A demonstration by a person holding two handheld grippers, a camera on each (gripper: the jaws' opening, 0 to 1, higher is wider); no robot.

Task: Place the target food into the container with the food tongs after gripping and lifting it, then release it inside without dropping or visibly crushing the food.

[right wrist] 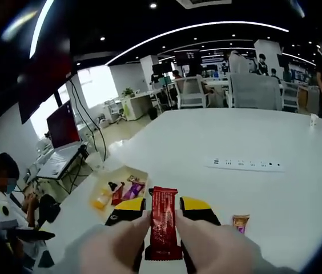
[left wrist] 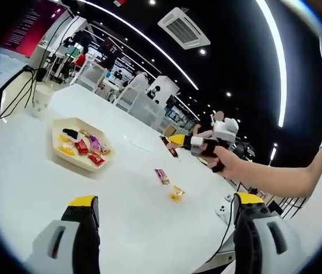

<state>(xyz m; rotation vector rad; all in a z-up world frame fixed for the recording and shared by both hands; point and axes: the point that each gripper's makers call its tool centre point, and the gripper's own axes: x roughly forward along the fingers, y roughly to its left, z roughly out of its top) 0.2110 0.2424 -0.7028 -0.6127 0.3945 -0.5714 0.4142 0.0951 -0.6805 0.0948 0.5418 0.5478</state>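
The right gripper (right wrist: 162, 216) held a red snack bar (right wrist: 164, 228) pinched between its jaws, above the white surface (right wrist: 264, 194) near the tray (left wrist: 81, 145). The left gripper (left wrist: 164, 214) hovered with jaws spread apart, holding nothing.

Bright ceiling strips, white table (left wrist: 138, 188) glare, edges perhaps blurred.

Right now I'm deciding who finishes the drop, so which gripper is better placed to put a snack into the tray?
Right. The right gripper is shut on the red snack bar, held above the table near the tray. The left gripper hangs open, holding nothing.
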